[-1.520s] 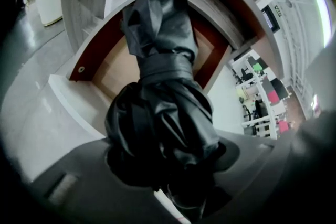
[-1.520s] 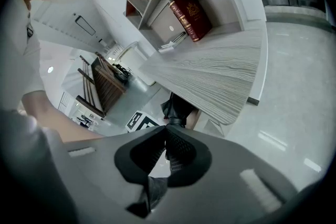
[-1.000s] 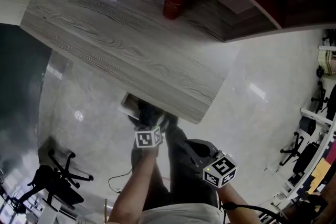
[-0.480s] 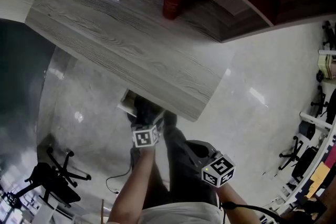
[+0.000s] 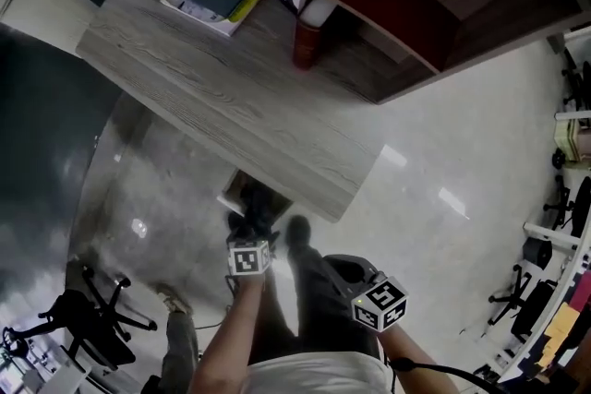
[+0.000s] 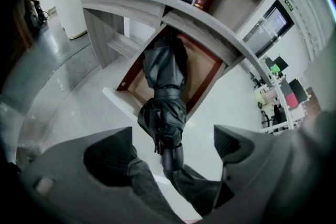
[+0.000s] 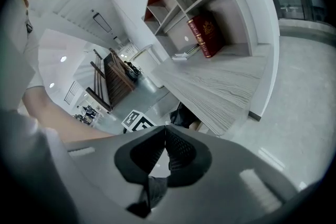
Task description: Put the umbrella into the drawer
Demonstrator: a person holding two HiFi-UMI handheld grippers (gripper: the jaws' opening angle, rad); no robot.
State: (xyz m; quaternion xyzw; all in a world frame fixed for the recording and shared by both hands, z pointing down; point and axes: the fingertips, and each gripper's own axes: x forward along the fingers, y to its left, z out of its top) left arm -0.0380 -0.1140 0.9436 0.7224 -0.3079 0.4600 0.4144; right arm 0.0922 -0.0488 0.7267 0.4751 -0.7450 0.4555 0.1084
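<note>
While our left tongs [image 6: 172,137] have just been opening wide and grip nothing, the umbrella [image 6: 164,86] lies straight ahead in the open drawer [image 6: 206,77], long axis pointing away. Our right tongs [image 7: 164,136], farther off, are closed and empty.

The desk [image 5: 231,106] is being viewed steeply from overhead. The drawer [image 6: 207,68] is being looked down into, close, from the left gripper view. The desk is being shared, side-on, by the right gripper view.
</note>
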